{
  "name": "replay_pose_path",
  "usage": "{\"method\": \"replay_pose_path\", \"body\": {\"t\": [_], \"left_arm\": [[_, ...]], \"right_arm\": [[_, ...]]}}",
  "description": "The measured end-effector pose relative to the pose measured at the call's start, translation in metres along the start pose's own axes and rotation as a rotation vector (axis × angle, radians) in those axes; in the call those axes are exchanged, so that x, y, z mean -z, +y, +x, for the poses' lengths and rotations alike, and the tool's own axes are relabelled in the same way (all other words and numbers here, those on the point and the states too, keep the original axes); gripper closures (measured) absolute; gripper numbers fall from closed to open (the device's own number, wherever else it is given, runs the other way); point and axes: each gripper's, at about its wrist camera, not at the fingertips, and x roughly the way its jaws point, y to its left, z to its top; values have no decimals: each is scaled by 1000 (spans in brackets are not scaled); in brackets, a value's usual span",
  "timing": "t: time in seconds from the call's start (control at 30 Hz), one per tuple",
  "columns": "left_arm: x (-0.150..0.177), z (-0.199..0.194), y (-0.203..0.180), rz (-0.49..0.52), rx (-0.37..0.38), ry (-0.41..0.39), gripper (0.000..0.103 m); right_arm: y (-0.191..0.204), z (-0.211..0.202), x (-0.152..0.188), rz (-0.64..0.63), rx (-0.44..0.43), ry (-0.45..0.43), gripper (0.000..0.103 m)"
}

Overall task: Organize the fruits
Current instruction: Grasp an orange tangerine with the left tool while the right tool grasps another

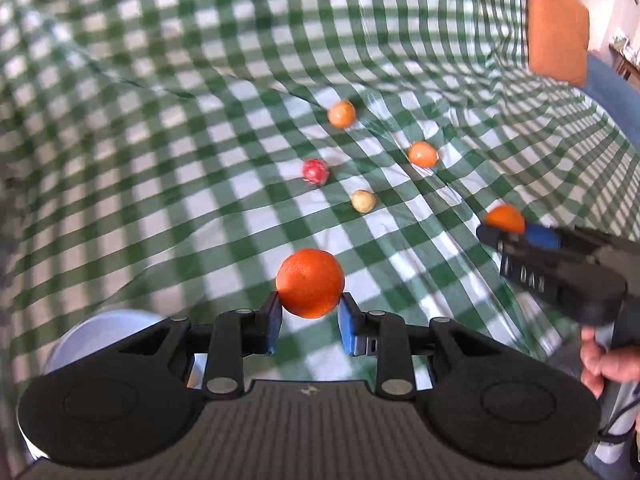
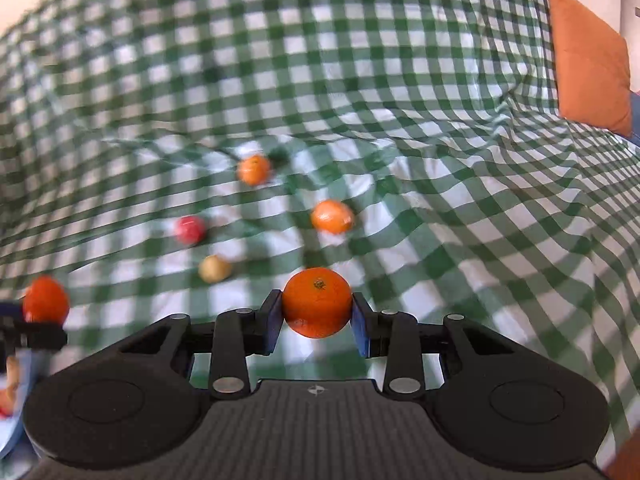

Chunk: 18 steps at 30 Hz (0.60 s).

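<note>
My left gripper is shut on an orange and holds it above the green checked cloth. My right gripper is shut on a second orange; it shows in the left wrist view at the right, with its orange. On the cloth ahead lie two oranges, a red fruit and a pale yellow fruit. The right wrist view shows them too: oranges, the red fruit, the yellow fruit, and the left gripper's orange.
A white bowl sits below my left gripper at the lower left. A plate edge with fruit shows at the right wrist view's left edge. An orange cushion lies at the far right. The cloth is wrinkled.
</note>
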Motion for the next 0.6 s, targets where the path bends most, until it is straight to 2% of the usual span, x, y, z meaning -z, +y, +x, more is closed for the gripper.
{"method": "replay_pose_path", "body": {"t": [0.27,0.6], "left_arm": [[57,-92,38,-77,-80,-49,70],[122,-173,81,-173,-135,-97,70]], "right_arm": [[66,-101,23,-112,-173,-17,66],[143,-183,51,-232,-377,5,66]]}}
